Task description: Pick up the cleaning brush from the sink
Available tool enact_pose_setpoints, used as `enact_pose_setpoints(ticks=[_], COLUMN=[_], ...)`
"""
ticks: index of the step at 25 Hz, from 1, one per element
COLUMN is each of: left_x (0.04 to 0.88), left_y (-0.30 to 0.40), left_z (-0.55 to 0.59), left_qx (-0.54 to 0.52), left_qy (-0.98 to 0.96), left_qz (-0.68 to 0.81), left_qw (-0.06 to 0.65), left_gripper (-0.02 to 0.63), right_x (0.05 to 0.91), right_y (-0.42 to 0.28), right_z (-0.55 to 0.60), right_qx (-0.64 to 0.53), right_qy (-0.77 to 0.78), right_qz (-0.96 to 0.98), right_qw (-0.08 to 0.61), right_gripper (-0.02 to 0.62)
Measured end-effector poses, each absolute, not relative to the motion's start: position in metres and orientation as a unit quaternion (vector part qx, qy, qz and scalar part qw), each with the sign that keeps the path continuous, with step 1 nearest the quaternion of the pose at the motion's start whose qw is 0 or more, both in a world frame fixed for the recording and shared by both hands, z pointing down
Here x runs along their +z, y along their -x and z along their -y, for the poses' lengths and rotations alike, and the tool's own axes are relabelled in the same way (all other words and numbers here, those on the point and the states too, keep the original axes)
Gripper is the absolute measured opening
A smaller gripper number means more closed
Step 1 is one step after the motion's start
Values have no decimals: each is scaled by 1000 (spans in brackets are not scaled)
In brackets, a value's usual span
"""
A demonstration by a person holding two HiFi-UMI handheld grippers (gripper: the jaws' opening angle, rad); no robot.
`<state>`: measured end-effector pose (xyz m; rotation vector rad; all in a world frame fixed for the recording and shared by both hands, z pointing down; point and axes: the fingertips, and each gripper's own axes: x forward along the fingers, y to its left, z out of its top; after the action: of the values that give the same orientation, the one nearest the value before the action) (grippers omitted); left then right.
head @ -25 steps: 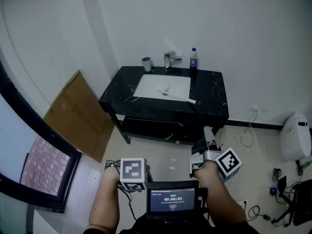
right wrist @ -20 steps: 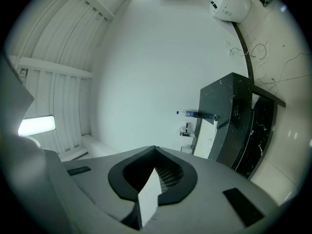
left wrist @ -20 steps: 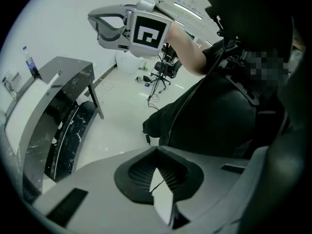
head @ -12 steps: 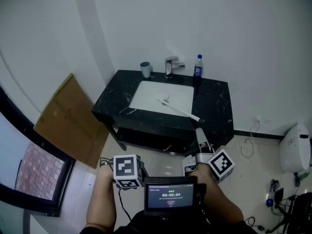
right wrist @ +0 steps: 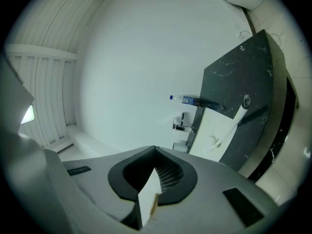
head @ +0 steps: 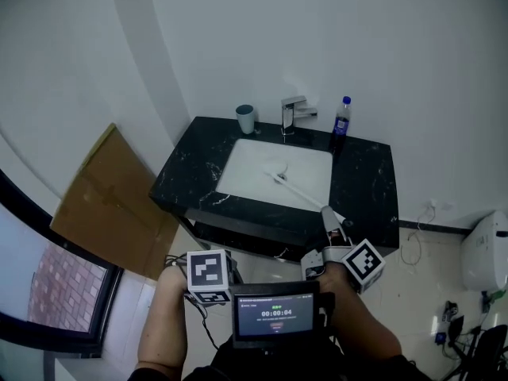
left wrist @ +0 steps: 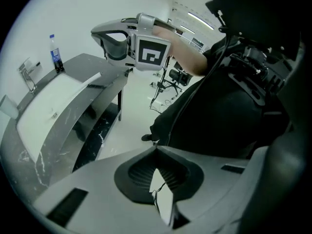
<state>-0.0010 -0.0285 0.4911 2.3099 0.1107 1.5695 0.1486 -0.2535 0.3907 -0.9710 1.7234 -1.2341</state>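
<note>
Long white cleaning brush (head: 302,193) lay in white rectangular sink (head: 246,163), handle over near right rim. Your left gripper (left wrist: 156,149) and right gripper (right wrist: 155,149) were pressed together, empty, well apart from it. Best for you was: step nearer, spread right jaws, take handle.

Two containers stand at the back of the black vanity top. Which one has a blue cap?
The slim bottle, standing to the right of the tap. The other container is an open grey cup with no cap, to the left of the tap.
</note>
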Motion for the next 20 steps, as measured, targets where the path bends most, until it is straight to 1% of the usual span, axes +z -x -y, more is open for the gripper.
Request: enact_pose_setpoints(ticks=[3,6,14,17,20], left_x=[492,490,474,463,461], left_y=[36,59,53,45,56], left_z=[54,95,235,288,342], left_qx=[555,548,481,417,357], left_qy=[-812,-818,-859,-882,-889], left_qz=[-73,-79,45,107,184], left_qw=[165,156,167,192,218], left_gripper=[11,11,11,11,11], right_x=[393,398,410,411,412], right_y=[-118,-91,-62,-56,-43], right_z=[281,316,416,455,490], right_qx=[-483,-484,-450,-432,-394], right_qy=[388,389,386,378,381], right_qz=[-676,-689,-774,-802,-829], right_qw=[399,373,221,165,108], right_gripper=[0,0,0,0,0])
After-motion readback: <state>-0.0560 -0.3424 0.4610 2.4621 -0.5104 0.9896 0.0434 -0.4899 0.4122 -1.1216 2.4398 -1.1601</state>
